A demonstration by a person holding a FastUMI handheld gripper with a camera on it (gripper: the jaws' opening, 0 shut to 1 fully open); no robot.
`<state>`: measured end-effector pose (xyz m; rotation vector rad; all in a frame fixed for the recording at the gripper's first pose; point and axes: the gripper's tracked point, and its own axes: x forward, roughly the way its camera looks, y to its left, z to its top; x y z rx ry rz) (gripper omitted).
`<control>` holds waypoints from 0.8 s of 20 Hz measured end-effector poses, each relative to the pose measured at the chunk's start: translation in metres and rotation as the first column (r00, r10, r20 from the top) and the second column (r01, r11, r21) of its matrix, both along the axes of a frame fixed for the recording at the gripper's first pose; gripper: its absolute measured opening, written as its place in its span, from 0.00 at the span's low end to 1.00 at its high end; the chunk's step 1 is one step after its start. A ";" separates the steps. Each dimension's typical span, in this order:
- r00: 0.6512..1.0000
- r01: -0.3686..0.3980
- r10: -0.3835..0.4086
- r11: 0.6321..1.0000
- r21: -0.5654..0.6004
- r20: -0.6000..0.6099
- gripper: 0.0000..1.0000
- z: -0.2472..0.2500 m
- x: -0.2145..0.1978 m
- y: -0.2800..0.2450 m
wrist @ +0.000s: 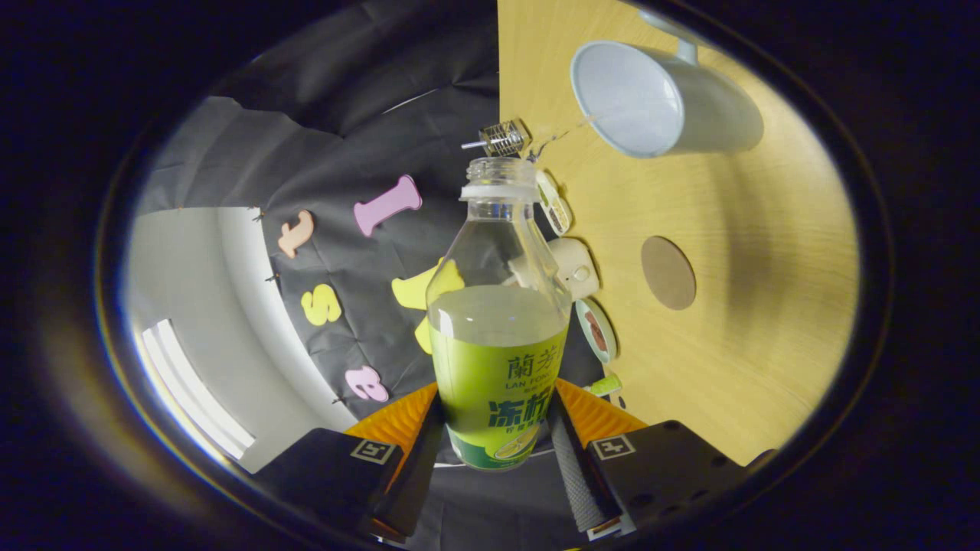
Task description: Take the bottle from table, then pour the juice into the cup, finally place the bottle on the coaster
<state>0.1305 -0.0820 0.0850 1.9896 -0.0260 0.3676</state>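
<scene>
The bottle (496, 306) wears a green label (490, 367) printed with large characters and a line of Latin capitals (not spelled out here). The gripper (498, 430) presses both fingers on the bottle at that label, and each finger block carries a square black-and-white marker (373, 451). Print on the small round lids (596, 329) beyond the bottle is too small to read.
</scene>
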 end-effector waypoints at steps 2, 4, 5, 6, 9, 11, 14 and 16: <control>1.000 0.007 -0.007 1.000 0.020 0.004 0.77 0.004 0.000 -0.003; 1.000 0.012 -0.012 0.999 0.032 0.007 0.77 0.008 0.003 -0.007; 1.000 0.014 -0.015 0.999 0.036 0.012 0.77 0.011 0.001 -0.007; 1.000 0.017 -0.018 0.999 0.040 0.020 0.77 0.015 0.002 -0.009; 0.999 0.027 -0.028 0.998 0.049 0.030 0.77 0.018 -0.001 -0.008; 0.999 0.029 -0.031 0.998 0.061 0.027 0.77 0.018 -0.001 -0.009; 0.999 0.036 -0.038 0.996 0.083 0.027 0.77 0.017 0.000 -0.011; 0.999 0.038 -0.041 0.994 0.100 0.028 0.77 0.018 -0.001 -0.010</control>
